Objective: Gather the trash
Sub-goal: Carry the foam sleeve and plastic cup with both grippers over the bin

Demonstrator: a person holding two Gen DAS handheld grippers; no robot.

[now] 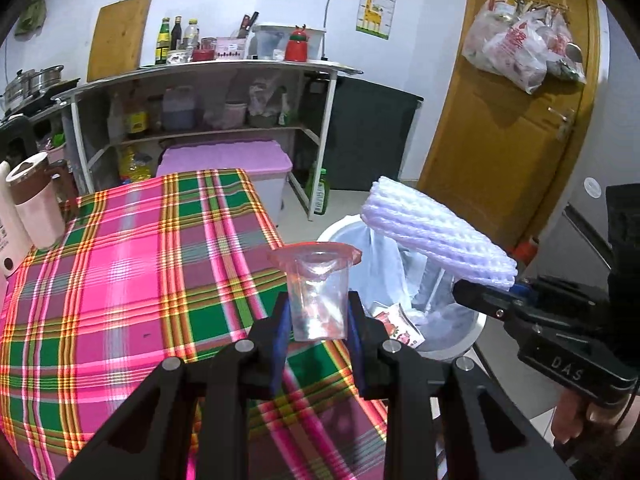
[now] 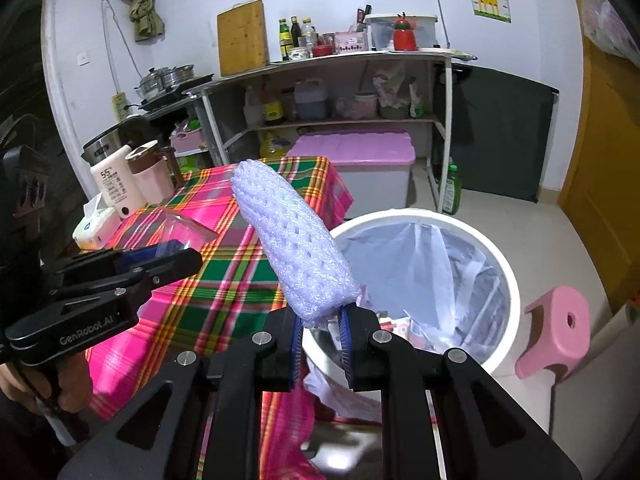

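Both grippers loaded, both near the bin. The left gripper (image 1: 318,322) is clamped on a clear plastic cup (image 1: 318,292) with a reddish rim, held upright above the corner of the plaid tablecloth (image 1: 132,280), just short of the table edge. The right gripper (image 2: 320,334) pinches the lower end of a white foam fruit net (image 2: 292,248); the net stands up and tilts away from the fingers, over the near rim of the white trash bin (image 2: 502,280).

The bin stands on the floor just beside the table, lined with a pale plastic bag (image 2: 432,264); wrappers already lie inside.

Step in hand, as I judge it: carrying the two pieces to the bin, release not yet done. The net is closest. Next move calls for carrying the right gripper further over the bin mouth, then opening the jaws so the net falls inside the liner. The cup needs a sideways move past the table edge before its release.

Risk: the net is light and may cling to the pads.
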